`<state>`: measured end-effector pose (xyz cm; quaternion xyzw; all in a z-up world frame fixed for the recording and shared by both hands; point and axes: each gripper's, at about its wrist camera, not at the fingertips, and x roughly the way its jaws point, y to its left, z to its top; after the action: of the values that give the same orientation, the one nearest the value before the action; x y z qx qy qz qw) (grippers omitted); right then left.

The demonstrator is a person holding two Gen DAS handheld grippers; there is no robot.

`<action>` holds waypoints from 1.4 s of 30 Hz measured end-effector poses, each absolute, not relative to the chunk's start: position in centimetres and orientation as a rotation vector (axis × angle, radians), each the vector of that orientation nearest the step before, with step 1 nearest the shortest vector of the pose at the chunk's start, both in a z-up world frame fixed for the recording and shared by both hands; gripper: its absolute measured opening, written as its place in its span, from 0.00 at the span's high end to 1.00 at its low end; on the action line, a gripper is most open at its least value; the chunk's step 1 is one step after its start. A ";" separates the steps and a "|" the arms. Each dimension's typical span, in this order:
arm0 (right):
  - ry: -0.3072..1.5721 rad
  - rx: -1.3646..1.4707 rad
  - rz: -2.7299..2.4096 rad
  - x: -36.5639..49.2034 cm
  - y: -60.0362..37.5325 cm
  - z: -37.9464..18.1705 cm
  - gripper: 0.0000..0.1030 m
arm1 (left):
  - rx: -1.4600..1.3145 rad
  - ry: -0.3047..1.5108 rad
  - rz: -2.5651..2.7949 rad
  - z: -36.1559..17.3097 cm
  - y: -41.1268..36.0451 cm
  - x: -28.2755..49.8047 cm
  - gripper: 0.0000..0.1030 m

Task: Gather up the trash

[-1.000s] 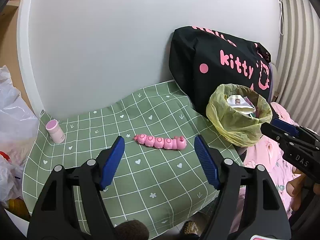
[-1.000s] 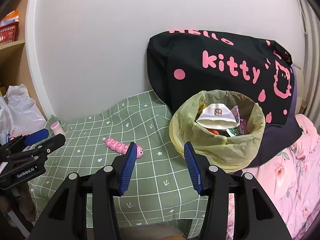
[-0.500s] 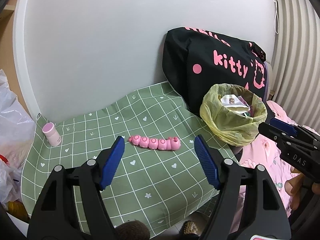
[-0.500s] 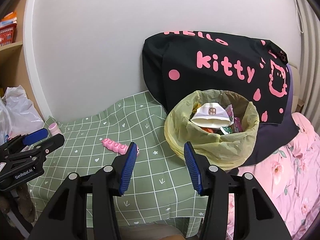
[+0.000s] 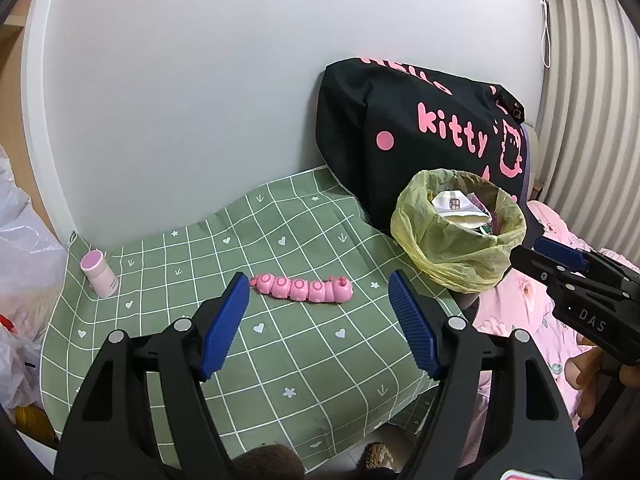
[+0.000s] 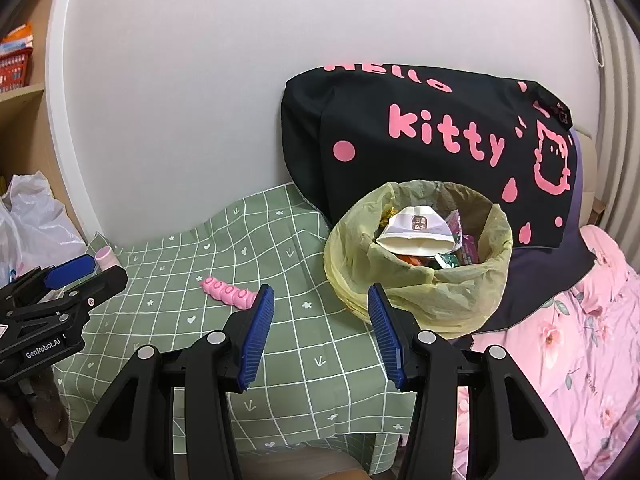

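trash bin [image 6: 420, 280] beside black bag [image 6: 400, 128].

- Plain pale grey-white wall [image 6: 180, 100] behind everything, evenly lit.
- White rounded trim strip [image 6: 68, 128] runs up the wall's left edge.
- Wooden shelf unit [image 6: 20, 120] far left, red basket [image 6: 14, 66] on the upper shelf.
- Small counter under a green checked cloth [image 5: 300, 344] with white hearts and arrows.
- Bed with pink floral bedding [image 6: 592, 340] on the right.
- Vertical blinds [image 5: 592, 100] far right, pull cord [image 5: 545, 28] hanging beside them.
- White plastic bags [image 5: 20, 248] piled at left.
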<state>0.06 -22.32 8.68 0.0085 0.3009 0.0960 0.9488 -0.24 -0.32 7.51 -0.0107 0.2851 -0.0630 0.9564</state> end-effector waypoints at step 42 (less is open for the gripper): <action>0.617 0.021 0.200 0.5 -22.1 8.3 0.54 | -0.101 0.654 -0.104 5.3 2.6 2.4 0.34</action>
<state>0.50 -22.11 8.31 0.0102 0.3030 0.0980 0.9479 2.41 2.65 5.30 -0.0496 0.3208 -0.0508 0.9445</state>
